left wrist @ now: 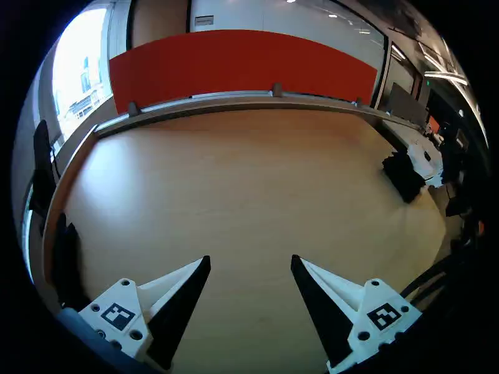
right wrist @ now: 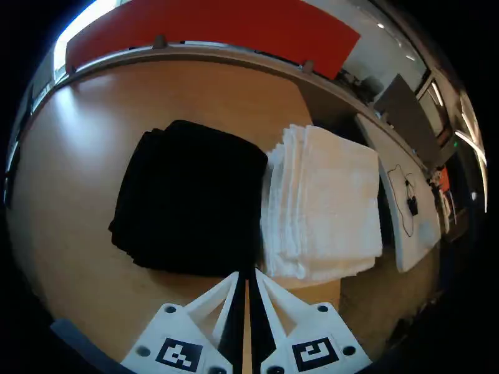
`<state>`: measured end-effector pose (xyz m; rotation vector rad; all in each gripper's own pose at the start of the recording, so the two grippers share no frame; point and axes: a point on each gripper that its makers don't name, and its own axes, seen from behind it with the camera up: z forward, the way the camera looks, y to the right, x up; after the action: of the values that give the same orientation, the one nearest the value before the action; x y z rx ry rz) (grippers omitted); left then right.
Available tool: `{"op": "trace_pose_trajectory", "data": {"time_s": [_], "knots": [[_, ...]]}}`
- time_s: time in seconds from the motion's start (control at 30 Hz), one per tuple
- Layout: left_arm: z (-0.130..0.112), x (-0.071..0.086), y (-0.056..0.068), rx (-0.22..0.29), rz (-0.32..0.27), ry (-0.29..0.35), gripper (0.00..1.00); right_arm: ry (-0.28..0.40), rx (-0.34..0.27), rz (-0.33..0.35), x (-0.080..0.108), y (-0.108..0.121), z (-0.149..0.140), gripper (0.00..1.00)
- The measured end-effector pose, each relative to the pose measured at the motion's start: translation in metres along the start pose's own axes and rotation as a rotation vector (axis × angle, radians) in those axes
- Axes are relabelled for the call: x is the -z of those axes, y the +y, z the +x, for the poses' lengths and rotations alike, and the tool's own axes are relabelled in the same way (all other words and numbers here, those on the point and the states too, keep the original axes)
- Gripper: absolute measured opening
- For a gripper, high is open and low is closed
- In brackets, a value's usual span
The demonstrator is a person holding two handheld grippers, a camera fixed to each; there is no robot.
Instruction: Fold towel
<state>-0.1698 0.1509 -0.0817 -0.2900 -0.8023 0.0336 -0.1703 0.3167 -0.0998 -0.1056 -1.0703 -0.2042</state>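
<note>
Two stacks of folded towels found side by side on the wooden table (right wrist: 68, 187) in the right gripper view: a black stack (right wrist: 187, 199) on the left, a white stack (right wrist: 324, 206) on the right, touching or all but touching along their inner edges. Saw the white stack reach the near right edge of the table, its layers showing along the left and near sides. Found the right gripper (right wrist: 247, 272) just near of both stacks, aimed at the seam between them, fingers pressed together with the barest slit of wood between, pinching nothing. Could not tell whether the tips touched the cloth. Noted a red partition (right wrist: 212, 25) along the far edge of the table and, off to the right, a pale neighbouring desk (right wrist: 411, 243) with a thin cable (right wrist: 399, 181) and a small dark object (right wrist: 411, 204) on it. In the left gripper view, found the left gripper (left wrist: 250, 257) spread wide over bare wood, black inner faces turned toward each other, holding nothing. Picked out the two stacks small at the far right of the table, black (left wrist: 405, 177) to the left, white (left wrist: 427, 159) beyond it. Made out a dark chair (left wrist: 40, 168) past the left edge and a bright window (left wrist: 81, 75) at the far left.
</note>
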Motion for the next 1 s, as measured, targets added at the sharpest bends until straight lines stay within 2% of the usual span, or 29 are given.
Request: {"op": "trace_pose_trajectory", "data": {"time_s": [0.43, 0.6, 0.7, 0.87, 1.0], "knots": [[0.001, -0.001, 0.001, -0.005, -0.001, -0.005, 0.96, -0.016, -0.017, 0.003, -0.006, -0.006, -0.012, 0.05], [0.001, 0.0, 0.0, 0.001, -0.001, -0.002, 0.96, -0.012, -0.022, -0.003, -0.003, -0.006, -0.013, 0.09], [0.0, 0.0, -0.001, 0.004, 0.0, -0.002, 0.96, -0.009, -0.024, -0.008, -0.001, -0.006, -0.015, 0.19], [-0.001, 0.0, -0.001, 0.01, -0.003, -0.001, 0.95, -0.003, -0.025, -0.02, 0.004, -0.007, -0.02, 0.57], [-0.001, 0.0, -0.001, 0.013, -0.006, 0.0, 0.96, 0.008, -0.028, -0.018, 0.008, -0.01, -0.022, 0.69]]}}
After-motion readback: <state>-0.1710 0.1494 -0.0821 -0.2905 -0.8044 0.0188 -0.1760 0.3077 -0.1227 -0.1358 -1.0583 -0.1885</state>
